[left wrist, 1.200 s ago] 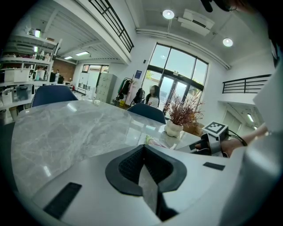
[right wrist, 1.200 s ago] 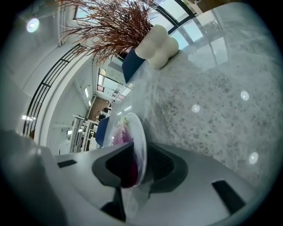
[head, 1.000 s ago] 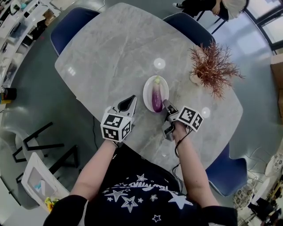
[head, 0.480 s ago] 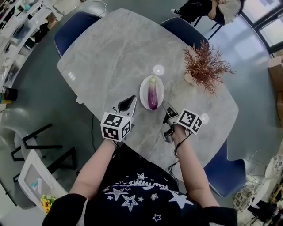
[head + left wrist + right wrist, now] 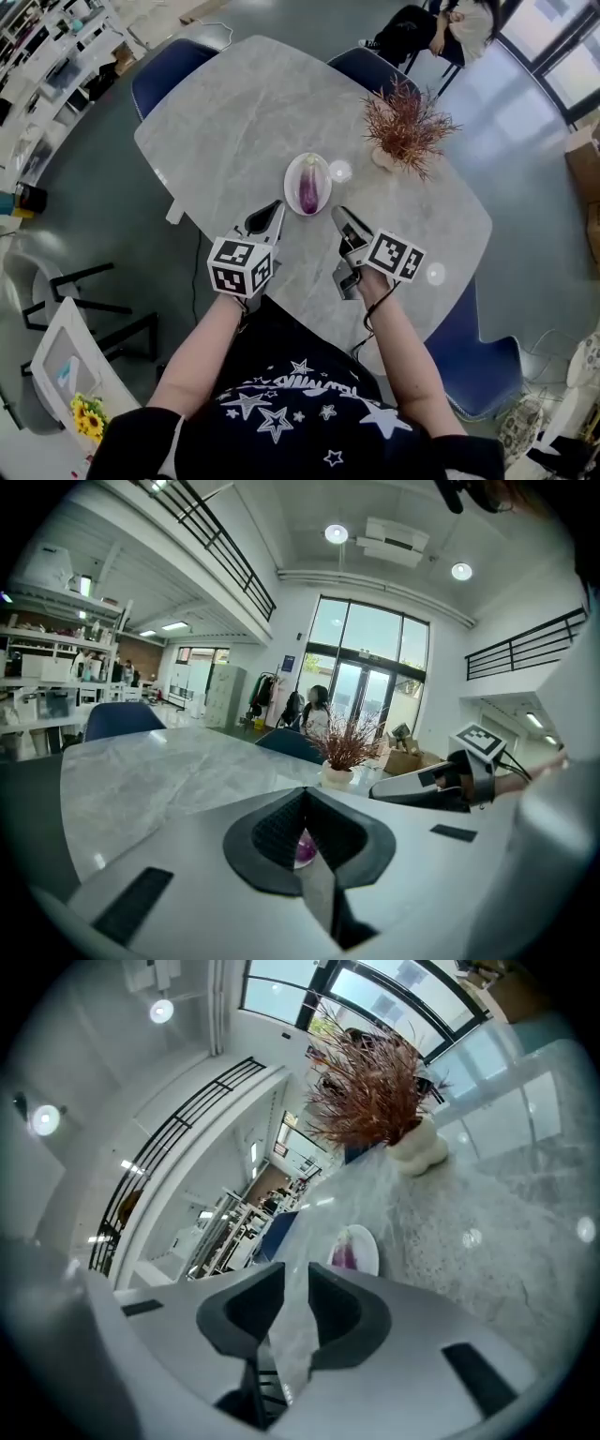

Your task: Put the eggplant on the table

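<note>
The purple eggplant (image 5: 308, 192) lies on a small white plate (image 5: 307, 169) near the middle of the grey marble table (image 5: 234, 112). My left gripper (image 5: 270, 212) hovers just left of the plate's near rim, its jaws shut with nothing between them. In the left gripper view a bit of the eggplant (image 5: 305, 847) shows beyond the left gripper (image 5: 302, 803). My right gripper (image 5: 339, 217) hangs just right of the plate, near its front. In the right gripper view the right gripper (image 5: 295, 1288) has a narrow gap between its pads, and the eggplant (image 5: 344, 1256) lies ahead on the plate (image 5: 364, 1246).
A white vase of dry reddish twigs (image 5: 403, 127) stands right of the plate and behind it. Blue chairs (image 5: 178, 66) ring the table. A person (image 5: 441, 23) sits beyond the far side. The table's near edge runs just under my grippers.
The head view has swung, so the table sits higher and more to the left. My right gripper has drawn back a little from the plate's rim. The eggplant still lies on the plate.
</note>
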`<action>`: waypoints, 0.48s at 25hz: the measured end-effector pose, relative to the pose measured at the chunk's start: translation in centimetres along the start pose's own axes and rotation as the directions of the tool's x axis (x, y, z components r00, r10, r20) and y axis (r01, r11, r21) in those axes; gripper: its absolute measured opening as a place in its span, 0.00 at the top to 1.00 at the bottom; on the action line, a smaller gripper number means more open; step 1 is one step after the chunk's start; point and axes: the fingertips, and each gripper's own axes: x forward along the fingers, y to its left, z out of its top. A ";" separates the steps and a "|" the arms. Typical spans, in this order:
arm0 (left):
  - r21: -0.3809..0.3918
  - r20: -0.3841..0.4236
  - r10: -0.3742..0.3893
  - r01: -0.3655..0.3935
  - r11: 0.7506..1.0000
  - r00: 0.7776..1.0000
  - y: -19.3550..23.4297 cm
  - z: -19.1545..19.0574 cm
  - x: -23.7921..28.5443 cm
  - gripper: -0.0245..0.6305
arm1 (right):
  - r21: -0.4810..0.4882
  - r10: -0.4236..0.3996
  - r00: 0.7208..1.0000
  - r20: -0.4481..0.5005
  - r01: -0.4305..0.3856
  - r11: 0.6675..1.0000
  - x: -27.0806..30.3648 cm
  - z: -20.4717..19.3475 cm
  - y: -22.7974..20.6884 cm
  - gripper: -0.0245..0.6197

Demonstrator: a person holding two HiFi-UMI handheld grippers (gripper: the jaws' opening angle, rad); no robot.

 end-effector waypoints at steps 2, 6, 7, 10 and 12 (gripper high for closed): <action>0.011 0.021 0.005 -0.006 1.000 1.000 -1.4 0.4 -0.8 0.95 | -0.041 0.035 0.999 0.004 -0.034 0.999 -1.3 0.2 1.3 0.83; 0.030 0.078 0.020 -0.023 0.999 0.997 -4.4 1.2 -2.5 0.95 | -0.169 0.096 0.995 -0.004 -0.095 0.981 -3.5 0.7 3.6 0.83; 0.034 0.088 0.023 -0.026 0.999 0.996 -5.1 1.3 -2.9 0.95 | -0.192 0.107 0.994 -0.004 -0.106 0.976 -4.2 0.7 4.1 0.83; 0.038 0.109 0.032 -0.037 0.999 0.994 -6.9 1.3 -4.3 0.95 | -0.271 0.129 0.992 0.003 -0.123 0.955 -5.9 0.9 5.6 0.86; 0.040 0.119 0.040 -0.045 0.998 0.992 -7.7 1.4 -5.2 0.95 | -0.343 0.131 0.991 0.008 -0.120 0.931 -6.8 0.8 6.4 0.89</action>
